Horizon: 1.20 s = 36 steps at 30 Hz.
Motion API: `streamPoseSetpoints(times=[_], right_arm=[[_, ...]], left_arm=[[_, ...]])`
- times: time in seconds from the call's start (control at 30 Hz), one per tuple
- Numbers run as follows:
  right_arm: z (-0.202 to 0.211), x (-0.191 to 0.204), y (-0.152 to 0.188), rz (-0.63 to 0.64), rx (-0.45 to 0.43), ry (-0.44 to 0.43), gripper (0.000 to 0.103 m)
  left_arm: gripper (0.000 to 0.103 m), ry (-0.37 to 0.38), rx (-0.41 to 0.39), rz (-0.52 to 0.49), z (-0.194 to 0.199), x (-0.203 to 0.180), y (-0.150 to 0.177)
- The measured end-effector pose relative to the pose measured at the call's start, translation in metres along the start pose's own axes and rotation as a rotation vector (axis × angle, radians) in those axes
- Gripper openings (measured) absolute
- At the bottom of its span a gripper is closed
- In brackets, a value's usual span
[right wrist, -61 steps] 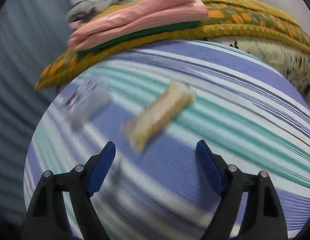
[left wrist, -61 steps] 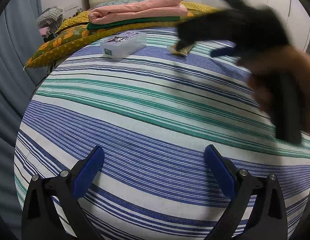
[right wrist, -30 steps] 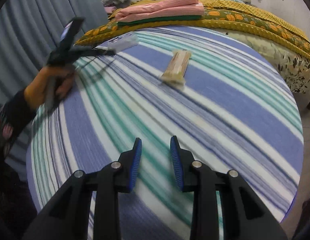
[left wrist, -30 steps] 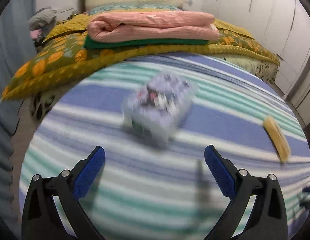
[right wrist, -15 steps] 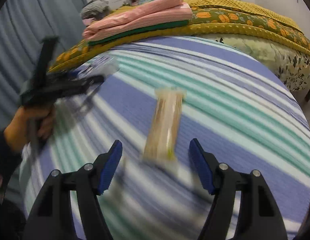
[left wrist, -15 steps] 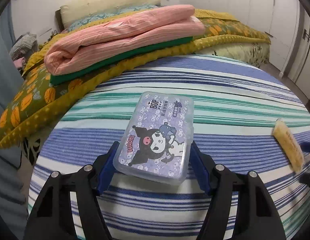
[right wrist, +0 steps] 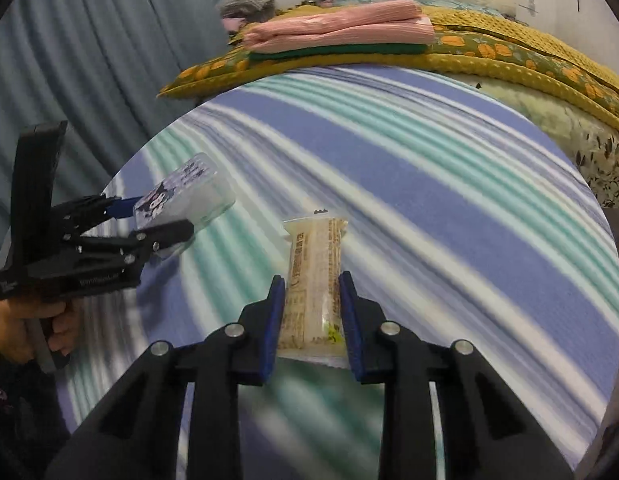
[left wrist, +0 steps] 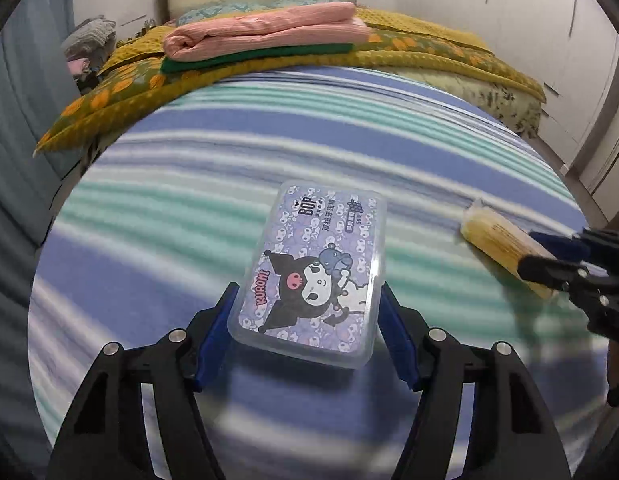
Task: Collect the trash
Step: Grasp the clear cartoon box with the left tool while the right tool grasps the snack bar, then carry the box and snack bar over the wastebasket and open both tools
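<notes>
Two claws, two loads; slips threaten both
Left claw (left wrist: 307,328) clamps our plastic box (left wrist: 313,272) by its near end; right claw (right wrist: 311,316) is closing on the snack wrapper (right wrist: 314,280), which may squirm free.

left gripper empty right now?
No: in the left wrist view the left gripper has the clear plastic box with the cartoon lid clamped between its blue pads.

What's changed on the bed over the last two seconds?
The left gripper went from bare sheet to clamp the purple plastic box. The right gripper is closing on the snack wrapper. The folded pink blanket stayed put.
</notes>
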State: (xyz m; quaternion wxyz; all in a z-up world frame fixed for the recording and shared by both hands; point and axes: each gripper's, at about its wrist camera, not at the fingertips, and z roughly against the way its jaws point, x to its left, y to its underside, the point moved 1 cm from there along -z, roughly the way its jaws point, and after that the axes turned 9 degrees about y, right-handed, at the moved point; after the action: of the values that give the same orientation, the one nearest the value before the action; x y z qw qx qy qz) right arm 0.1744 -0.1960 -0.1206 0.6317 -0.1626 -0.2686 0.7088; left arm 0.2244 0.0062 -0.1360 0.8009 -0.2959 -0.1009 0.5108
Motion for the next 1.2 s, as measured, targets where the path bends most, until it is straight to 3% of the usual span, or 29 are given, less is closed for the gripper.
streamPoseSetpoints(times=[0.1, 0.17, 0.2, 0.23, 0.33, 0.87, 1.0, 1.1, 1.2], right_arm=[[0.009, 0.005, 0.019, 0.015, -0.005, 0.034, 0.027], [0.008, 0.005, 0.028, 0.017, -0.004, 0.078, 0.045], [0.007, 0.005, 0.03, 0.012, -0.002, 0.087, 0.064], [0.005, 0.004, 0.032, 0.005, 0.0, 0.094, 0.068], [0.002, 0.009, 0.035, 0.046, -0.011, 0.129, 0.068], [-0.003, 0.013, 0.037, 0.07, -0.013, 0.157, 0.076], [-0.002, 0.011, 0.037, 0.06, -0.009, 0.135, 0.076], [0.0, 0.01, 0.026, 0.058, 0.064, 0.097, 0.074], [0.002, 0.013, 0.008, 0.067, 0.089, 0.06, 0.066]], left_arm=[[0.069, -0.002, -0.015, 0.034, 0.014, -0.011, 0.024], [0.081, 0.004, -0.011, 0.05, 0.016, -0.013, 0.032], [0.089, -0.007, -0.01, 0.048, 0.014, -0.014, 0.034], [0.089, -0.028, -0.009, 0.04, 0.014, -0.015, 0.036], [0.098, -0.052, 0.019, 0.03, 0.009, -0.016, 0.035], [0.099, -0.066, 0.012, 0.037, 0.009, -0.017, 0.037], [0.099, -0.016, 0.024, 0.023, 0.01, -0.015, 0.034], [0.099, 0.071, 0.034, 0.019, 0.014, -0.01, 0.027], [0.098, 0.072, 0.031, -0.013, 0.014, -0.01, 0.016]])
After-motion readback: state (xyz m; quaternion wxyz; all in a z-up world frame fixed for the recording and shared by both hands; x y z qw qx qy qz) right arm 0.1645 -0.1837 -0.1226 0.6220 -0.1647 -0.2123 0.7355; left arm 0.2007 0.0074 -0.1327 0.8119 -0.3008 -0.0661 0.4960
